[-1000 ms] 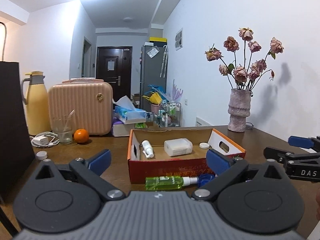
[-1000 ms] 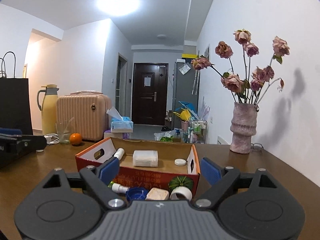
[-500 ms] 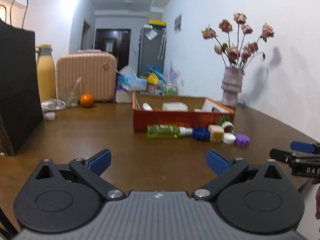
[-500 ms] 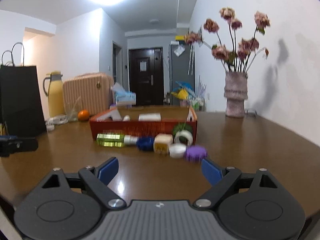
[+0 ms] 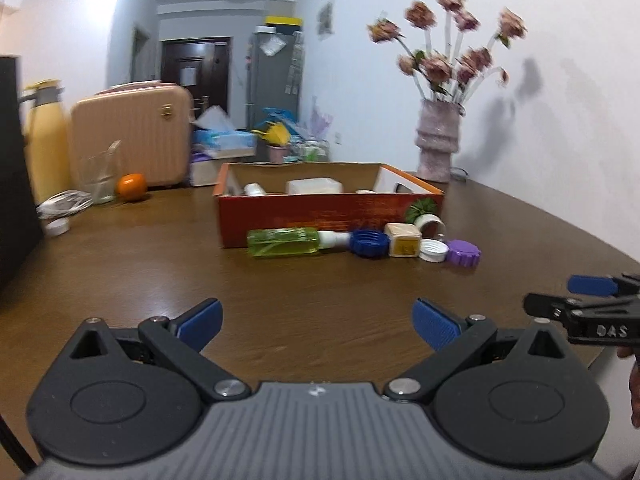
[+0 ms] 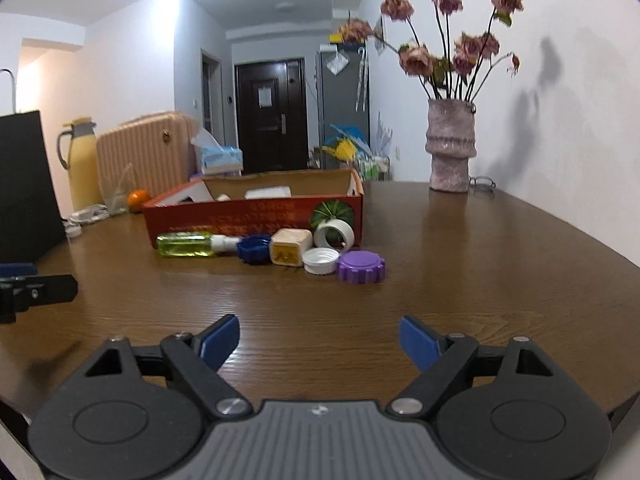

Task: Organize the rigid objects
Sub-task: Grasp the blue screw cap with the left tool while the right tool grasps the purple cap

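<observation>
An orange cardboard box (image 5: 320, 216) (image 6: 256, 216) stands mid-table with a white box (image 5: 315, 186) and small items inside. In front of it lie a green spray bottle (image 5: 284, 242) (image 6: 186, 244), a blue cap (image 5: 369, 243) (image 6: 253, 249), a beige cube (image 5: 403, 239) (image 6: 290, 247), a white cap (image 5: 433, 250) (image 6: 320, 260), a purple lid (image 5: 463, 253) (image 6: 361, 267) and a tape roll (image 6: 334, 234). My left gripper (image 5: 318, 322) and right gripper (image 6: 319, 340) are open and empty, well short of the row, above the near table.
A vase of dried roses (image 5: 437, 148) (image 6: 450, 152) stands at the back right. At the back left are a pink case (image 5: 130, 136), an orange (image 5: 131, 187), a glass (image 5: 98, 180), a yellow jug (image 5: 44, 144) and a black bag (image 6: 24, 188).
Both grippers have pulled back from the box toward the near table edge, so the whole row of loose items is now in view. Their jaws stayed open.
</observation>
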Tool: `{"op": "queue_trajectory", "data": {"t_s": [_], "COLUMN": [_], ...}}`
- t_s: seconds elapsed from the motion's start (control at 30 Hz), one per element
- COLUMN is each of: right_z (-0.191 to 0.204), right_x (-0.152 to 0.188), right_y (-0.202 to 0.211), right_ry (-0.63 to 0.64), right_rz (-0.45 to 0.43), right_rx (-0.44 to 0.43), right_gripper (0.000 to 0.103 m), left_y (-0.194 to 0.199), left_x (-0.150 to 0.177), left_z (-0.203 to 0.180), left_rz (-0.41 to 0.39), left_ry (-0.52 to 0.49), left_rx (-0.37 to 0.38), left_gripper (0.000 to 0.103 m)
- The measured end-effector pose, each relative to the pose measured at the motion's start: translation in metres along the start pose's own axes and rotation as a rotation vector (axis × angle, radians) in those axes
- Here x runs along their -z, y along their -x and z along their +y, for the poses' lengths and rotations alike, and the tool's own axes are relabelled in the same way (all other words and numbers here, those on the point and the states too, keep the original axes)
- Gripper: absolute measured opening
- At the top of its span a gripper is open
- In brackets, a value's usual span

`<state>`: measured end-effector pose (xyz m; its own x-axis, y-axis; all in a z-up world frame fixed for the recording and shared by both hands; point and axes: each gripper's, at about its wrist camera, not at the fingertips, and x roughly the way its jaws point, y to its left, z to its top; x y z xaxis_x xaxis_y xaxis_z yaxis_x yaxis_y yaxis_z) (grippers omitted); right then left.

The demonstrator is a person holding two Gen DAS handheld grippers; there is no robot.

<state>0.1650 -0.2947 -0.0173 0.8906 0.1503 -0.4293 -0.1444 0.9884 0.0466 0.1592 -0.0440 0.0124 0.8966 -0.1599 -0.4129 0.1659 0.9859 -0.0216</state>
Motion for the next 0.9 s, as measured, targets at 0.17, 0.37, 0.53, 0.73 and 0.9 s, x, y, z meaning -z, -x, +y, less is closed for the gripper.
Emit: {"op": "queue_trajectory", "data": {"t_s": [0.17,0.37,0.53,0.73,0.9], "right_z": [-0.021,-0.04,-0.045,-0.049,-0.049], "right_x": [-0.022,-0.05,-0.063,-0.067,-0.066], "right_y": [-0.043,-0.101,-0.143,-0.174,-0.175], "right_ry": [-0.009,-0.016,0.0,0.012,0.009], "right_rz": [0.053,0.108,0.157,0.204,0.195], "right_rx": [0.009,-0.033,-0.042,-0.041,-0.043], "right_gripper": [0.079,0.074,0.068,0.05,0.05], "left_y": [-0.059,-0.137,-0.191,-0.225,-0.228], "left_x": [-0.021,-0.045,-0.058,-0.06,-0.054], "left_z": [-0.018,-0.034,-0.04,-0.043,-0.047], "left_rz": [0.038,0.115,0.157,0.217,0.225], "left_ry": [-0.04,-0.061,-0.072,-0.073,-0.082], "left_rx": [0.022,0.052,0.048,0.073,0.085], "left_gripper": [0.102,0.087,0.078,0.058,0.047]}}
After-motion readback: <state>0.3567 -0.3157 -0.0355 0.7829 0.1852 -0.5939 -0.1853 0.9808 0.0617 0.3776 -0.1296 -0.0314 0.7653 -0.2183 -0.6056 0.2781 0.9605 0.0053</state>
